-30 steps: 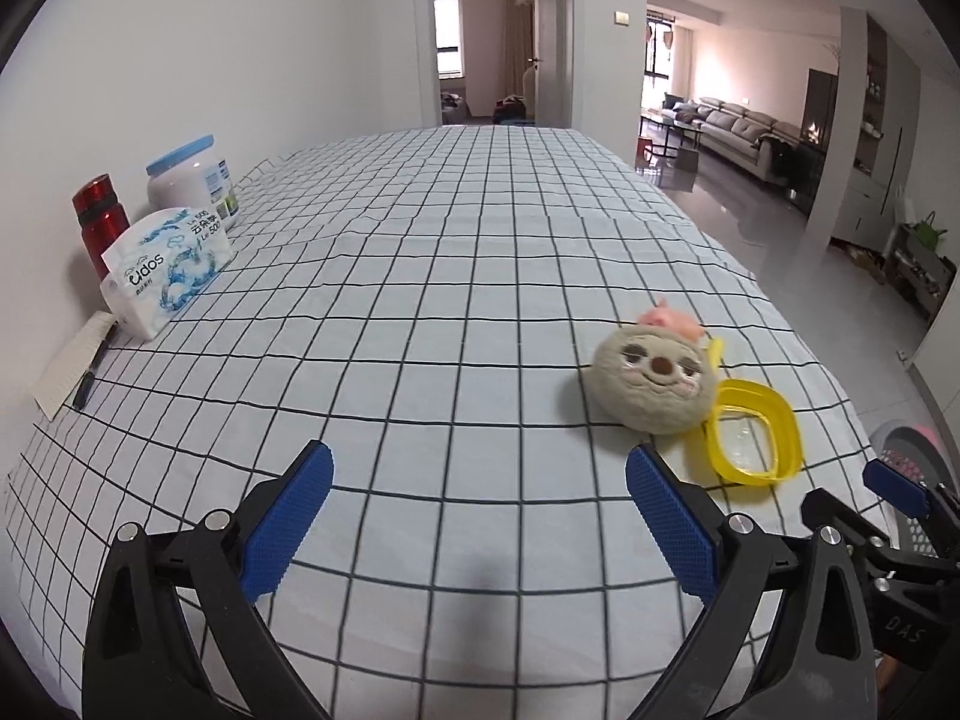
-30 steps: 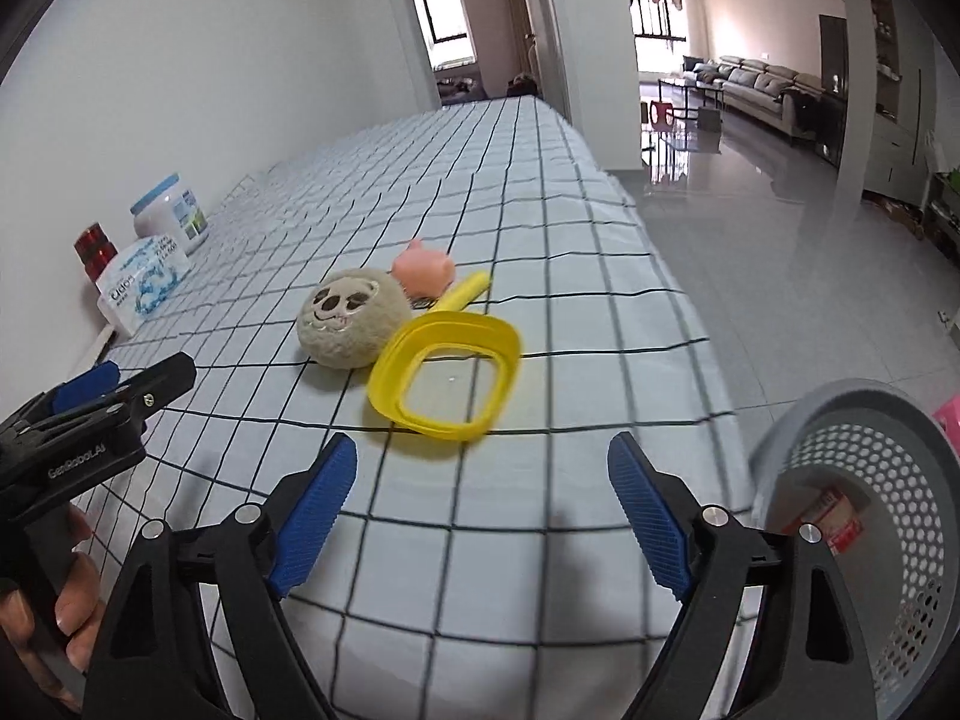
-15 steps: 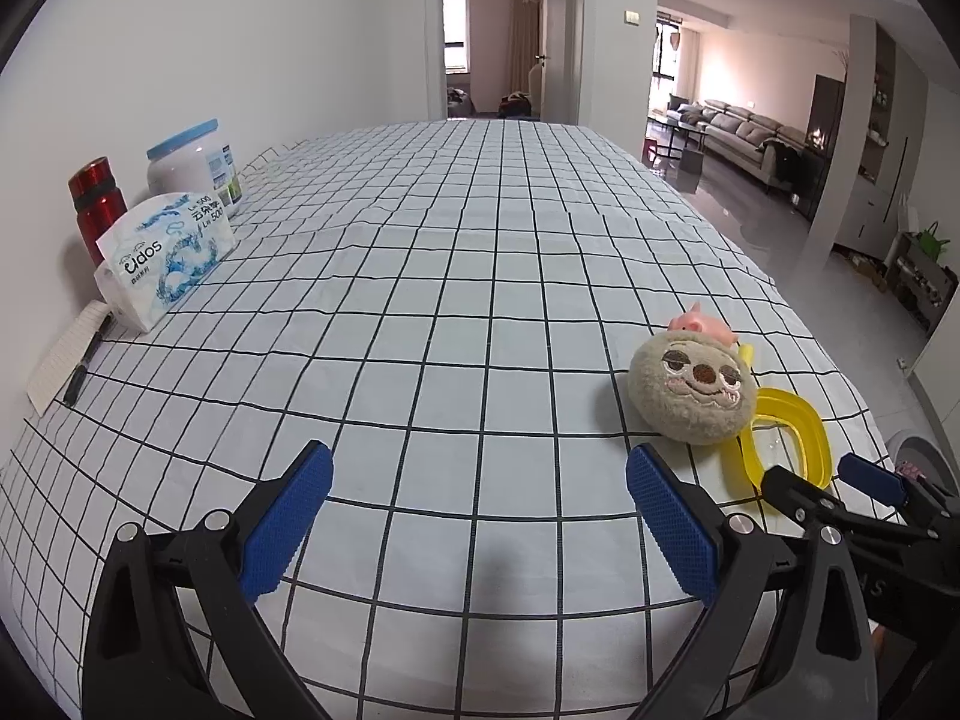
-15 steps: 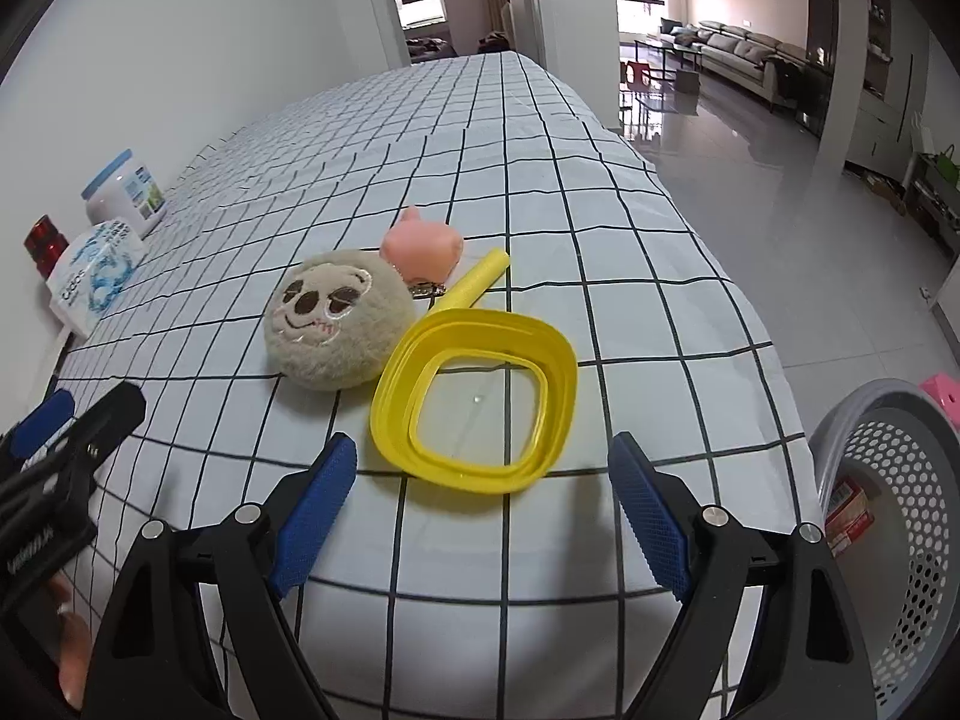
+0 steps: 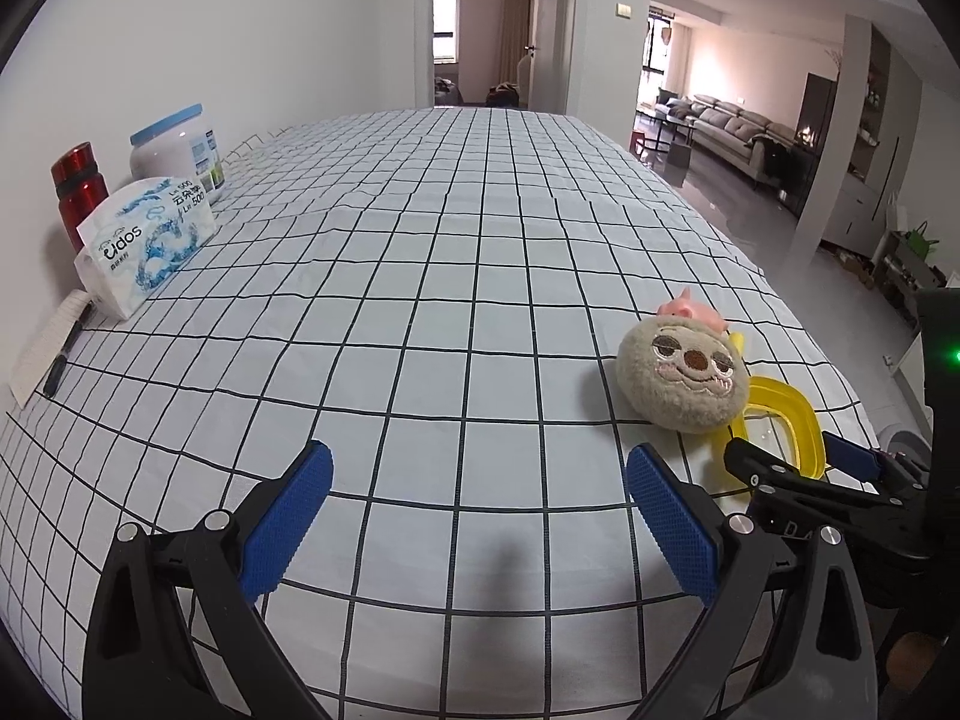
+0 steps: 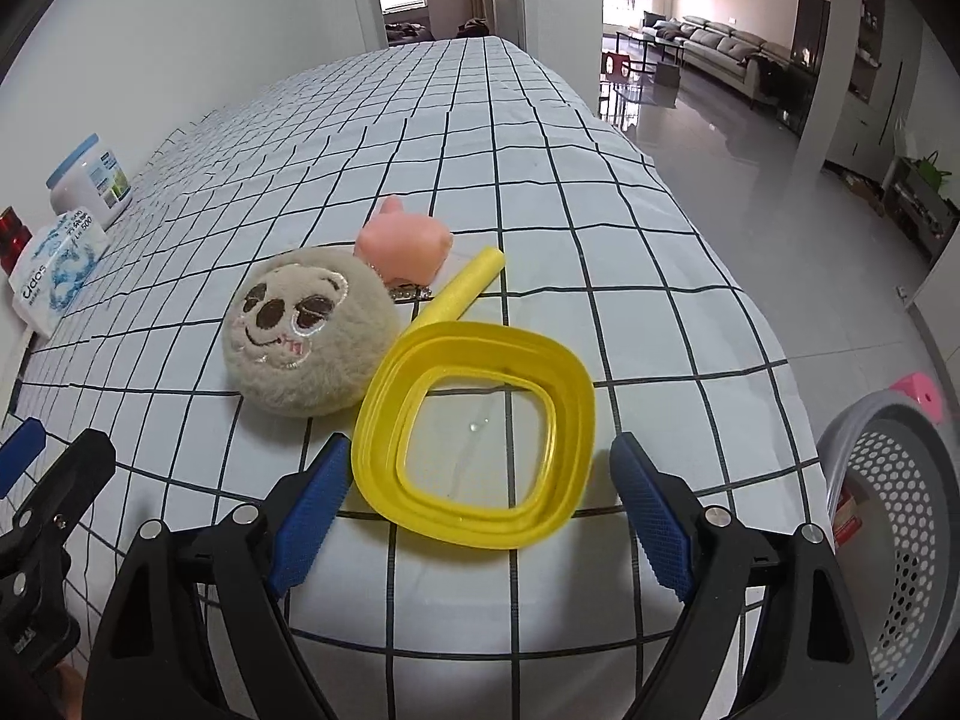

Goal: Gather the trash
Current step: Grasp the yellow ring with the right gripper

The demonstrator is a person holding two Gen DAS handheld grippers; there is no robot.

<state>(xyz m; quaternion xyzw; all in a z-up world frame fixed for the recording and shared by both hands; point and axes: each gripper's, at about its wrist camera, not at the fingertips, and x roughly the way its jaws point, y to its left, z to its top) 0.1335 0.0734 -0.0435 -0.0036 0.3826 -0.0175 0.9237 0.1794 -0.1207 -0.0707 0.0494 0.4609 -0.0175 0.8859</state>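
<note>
A yellow plastic lid [image 6: 474, 438] lies on the checked tablecloth [image 6: 540, 180], touching a round grey sloth plush [image 6: 309, 339]. Behind them lie a pink pig toy [image 6: 405, 243] and a yellow tube [image 6: 465, 291]. My right gripper [image 6: 480, 513] is open, its jaws on either side of the lid's near edge. My left gripper [image 5: 480, 525] is open and empty over bare cloth, left of the plush [image 5: 684, 378] and lid [image 5: 780, 432]. The right gripper [image 5: 798, 465] shows at the left wrist view's right.
A grey perforated bin [image 6: 894, 534] with some trash stands on the floor right of the table. A tissue pack [image 5: 147, 240], white jar [image 5: 177, 153], red bottle [image 5: 78, 189], and notepad with pen [image 5: 51, 354] line the wall at the left.
My right gripper has moved forward and down to the yellow lid, which now lies between its jaws. My left gripper has shifted a little left and lower.
</note>
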